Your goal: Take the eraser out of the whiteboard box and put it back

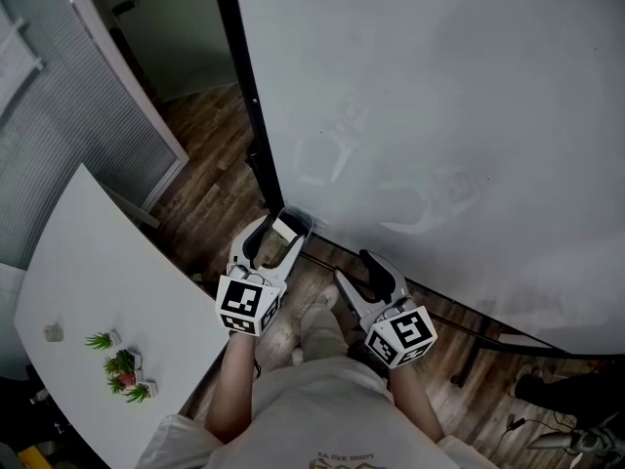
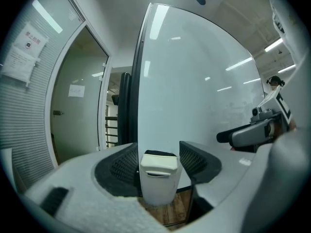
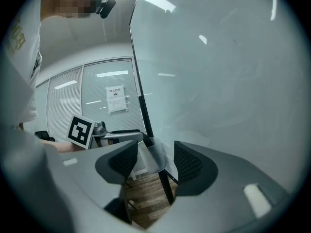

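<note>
A cream eraser (image 1: 286, 226) with black felt stands upright between the jaws of my left gripper (image 1: 281, 234), at the lower left corner of the whiteboard (image 1: 439, 115). In the left gripper view the eraser (image 2: 158, 174) fills the gap and both ribbed pads (image 2: 125, 165) lie against its sides. A translucent box (image 1: 306, 225) hangs on the board's frame right at the eraser; I cannot tell whether the eraser's lower end is inside it. My right gripper (image 1: 354, 268) hovers open and empty just to the right. It faces the box (image 3: 151, 157) and the left gripper (image 3: 116, 136).
The whiteboard's black frame post (image 1: 244, 96) runs up beside the box. A white table (image 1: 88, 291) with small potted plants (image 1: 122, 367) stands at the left. A blind-covered glass partition (image 1: 78, 115) is behind it. Wooden floor (image 1: 210, 203) lies below, with cables (image 1: 547, 428) at the right.
</note>
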A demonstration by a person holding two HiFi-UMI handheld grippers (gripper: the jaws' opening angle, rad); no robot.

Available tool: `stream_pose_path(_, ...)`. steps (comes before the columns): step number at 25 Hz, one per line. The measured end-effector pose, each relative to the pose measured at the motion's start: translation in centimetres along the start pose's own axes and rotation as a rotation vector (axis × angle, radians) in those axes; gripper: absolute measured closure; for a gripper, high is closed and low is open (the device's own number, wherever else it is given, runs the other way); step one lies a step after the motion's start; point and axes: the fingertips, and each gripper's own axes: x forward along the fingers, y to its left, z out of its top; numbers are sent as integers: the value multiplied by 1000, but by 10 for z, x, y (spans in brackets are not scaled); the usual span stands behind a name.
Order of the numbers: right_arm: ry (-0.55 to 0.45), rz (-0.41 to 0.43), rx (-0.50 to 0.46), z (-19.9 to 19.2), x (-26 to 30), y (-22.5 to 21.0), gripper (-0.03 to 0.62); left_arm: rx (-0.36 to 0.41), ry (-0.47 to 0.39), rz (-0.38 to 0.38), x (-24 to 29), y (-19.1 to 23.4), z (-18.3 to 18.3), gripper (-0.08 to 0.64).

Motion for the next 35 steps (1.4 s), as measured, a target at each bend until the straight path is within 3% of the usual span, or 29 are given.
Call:
stream_pose_path(9,-40,-1,-31,15,-7,9,366,7,-37,41,-30,7,14,314)
stream_pose_path(12,-80,-12,-42,22,-13,12,419,25,-46,46,-39,6,18,328)
stream_pose_path(18,-111,-37,-67,28,-22,18,446,33,-73,44,-58,-3,25,378)
stream_pose_path(22,-125,-36,-79,33,-27,24,500,11,-102,48,-69,-6,30,432)
stream_pose_path(24,-120,-22,-82,33,-28,29,580,-4,-118,46,-75,-7,31,454)
stream_pose_path(30,-119,-35,-95,31,-31,34,580,-17,-114,56,-85,-7,29,562)
stream_pose_path(35,-108,-51,-91,31,-32,36,580,-11,-107,49,-89,-10,30,561)
